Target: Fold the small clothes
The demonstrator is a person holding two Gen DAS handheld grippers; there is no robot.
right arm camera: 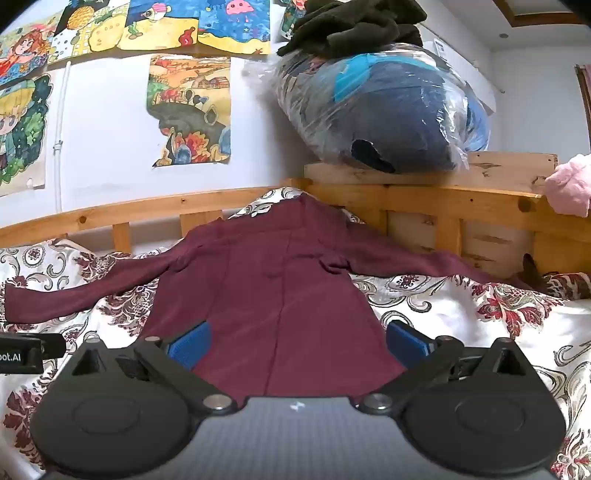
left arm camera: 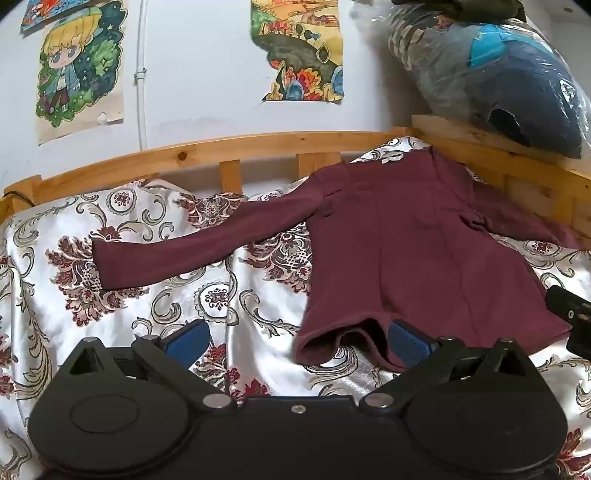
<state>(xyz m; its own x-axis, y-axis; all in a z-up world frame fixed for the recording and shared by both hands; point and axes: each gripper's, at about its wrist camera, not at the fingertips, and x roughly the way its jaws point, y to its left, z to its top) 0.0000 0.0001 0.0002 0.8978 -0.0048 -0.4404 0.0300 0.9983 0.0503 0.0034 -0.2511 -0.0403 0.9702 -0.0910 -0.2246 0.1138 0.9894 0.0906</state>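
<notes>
Fingers first: on my left gripper (left arm camera: 297, 343) they stand spread as wide as they go and tip down toward the bed, holding nothing. The hem corner of the maroon top (left arm camera: 417, 251) lies between them, bunched up against the inner face of the right-hand blue pad (left arm camera: 410, 341), with no squeeze on it. On my right gripper (right arm camera: 297, 341) they are equally wide, aimed a little flatter, and the top's (right arm camera: 280, 295) lower body runs straight between them, its edges reaching both blue pads (right arm camera: 190, 343) without being pinched.

The top lies flat on the patterned bedspread (left arm camera: 140, 280), collar away from the fingertips toward the wooden bed rail (left arm camera: 229, 149), one sleeve stretched out far past the left finger.

Beyond the fingertips, on the wooden ledge, sits a clear plastic bag (right arm camera: 384, 110) stuffed with blue and dark bedding or clothes, with a dark garment (right arm camera: 354, 26) heaped on top of it.
</notes>
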